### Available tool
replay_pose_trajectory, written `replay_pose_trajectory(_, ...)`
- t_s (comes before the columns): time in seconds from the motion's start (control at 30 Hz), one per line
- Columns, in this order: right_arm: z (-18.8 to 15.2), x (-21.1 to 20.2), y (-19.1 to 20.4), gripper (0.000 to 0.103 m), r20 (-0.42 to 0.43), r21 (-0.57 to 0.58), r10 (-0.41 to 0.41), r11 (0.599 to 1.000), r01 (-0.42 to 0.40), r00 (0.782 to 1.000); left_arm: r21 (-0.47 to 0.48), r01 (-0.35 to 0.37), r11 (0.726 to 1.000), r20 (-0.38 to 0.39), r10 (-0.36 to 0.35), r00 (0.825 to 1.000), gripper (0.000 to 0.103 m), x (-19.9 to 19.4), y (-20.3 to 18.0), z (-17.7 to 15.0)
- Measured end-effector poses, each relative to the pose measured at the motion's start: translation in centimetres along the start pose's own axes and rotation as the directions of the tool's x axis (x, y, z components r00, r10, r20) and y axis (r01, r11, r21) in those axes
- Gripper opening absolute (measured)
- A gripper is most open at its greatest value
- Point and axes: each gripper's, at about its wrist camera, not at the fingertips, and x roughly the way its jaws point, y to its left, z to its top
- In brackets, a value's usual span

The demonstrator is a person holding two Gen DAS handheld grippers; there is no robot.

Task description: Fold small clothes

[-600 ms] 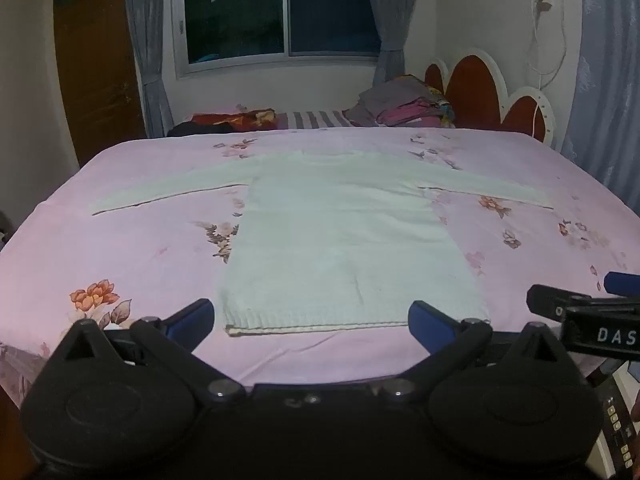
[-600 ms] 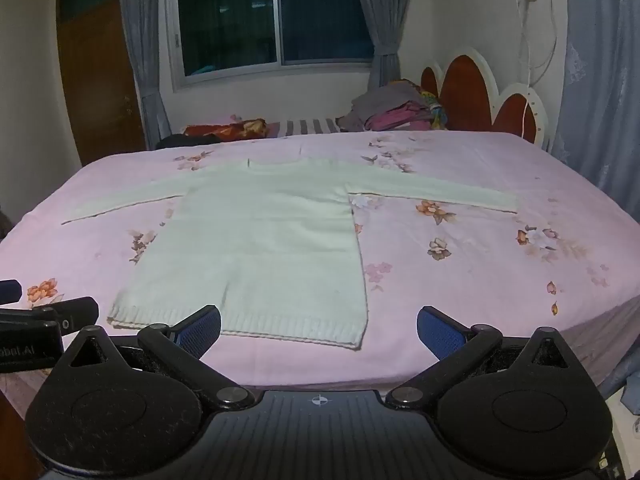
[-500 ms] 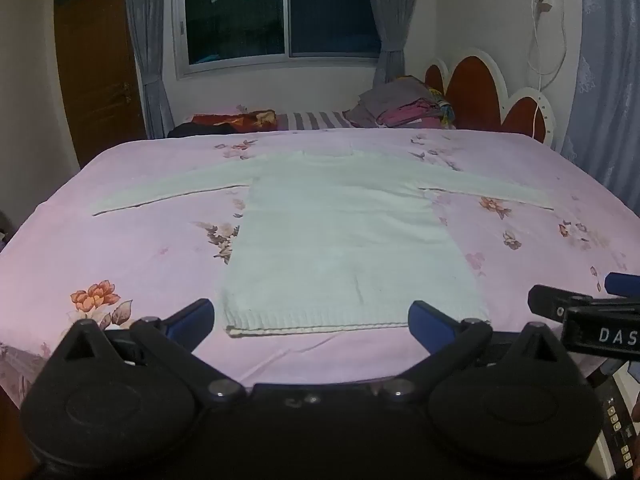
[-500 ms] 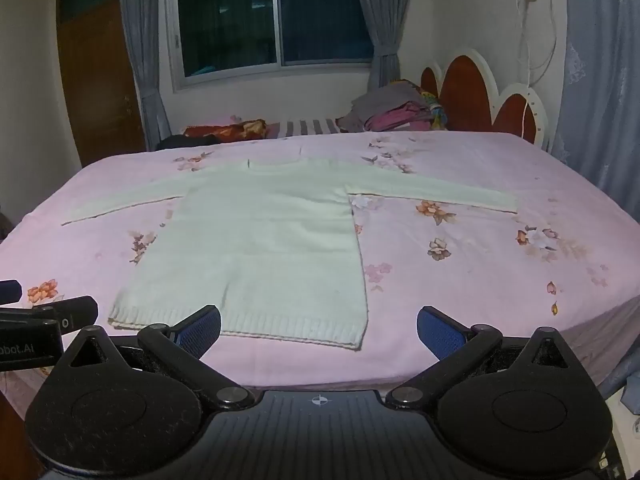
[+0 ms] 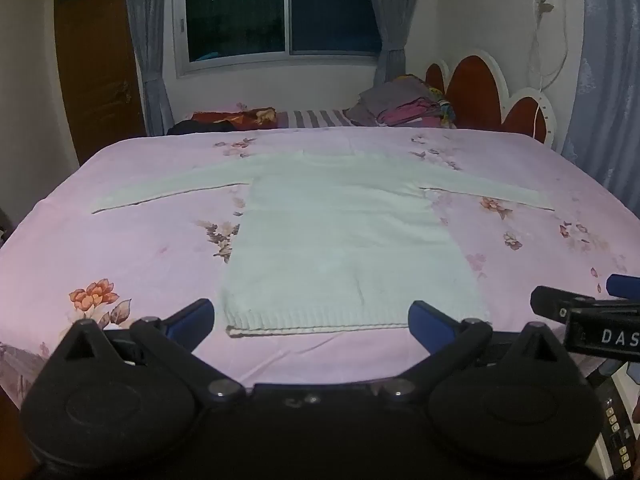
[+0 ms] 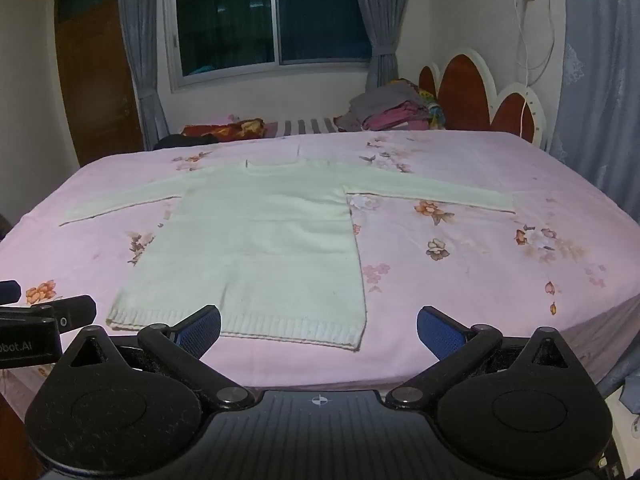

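A pale white knit sweater (image 5: 340, 236) lies flat on the pink flowered bed (image 5: 132, 248), both sleeves spread out sideways, hem toward me. It also shows in the right wrist view (image 6: 264, 240). My left gripper (image 5: 312, 322) is open and empty, hovering just before the hem at the bed's near edge. My right gripper (image 6: 318, 330) is open and empty, near the hem's right corner. Each gripper shows at the edge of the other's view: the right one (image 5: 588, 312) and the left one (image 6: 44, 316).
A pile of folded clothes (image 5: 404, 106) and a dark red bundle (image 5: 232, 116) lie at the far side of the bed. The red and white headboard (image 5: 492, 100) stands at the far right. A window and a brown door are behind.
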Motion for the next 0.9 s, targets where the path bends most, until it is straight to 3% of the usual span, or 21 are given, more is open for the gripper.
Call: replay_pose_trajectory(0.9, -0.18, 0.59, 0.21, 0.103, -0.006, -0.009, 0.004, 1.0, -0.004, 1.0, 0.0, -0.012, 1.0, 0.0, 0.012, 1.0, 0.103, -0.1, -0.1, -0.15)
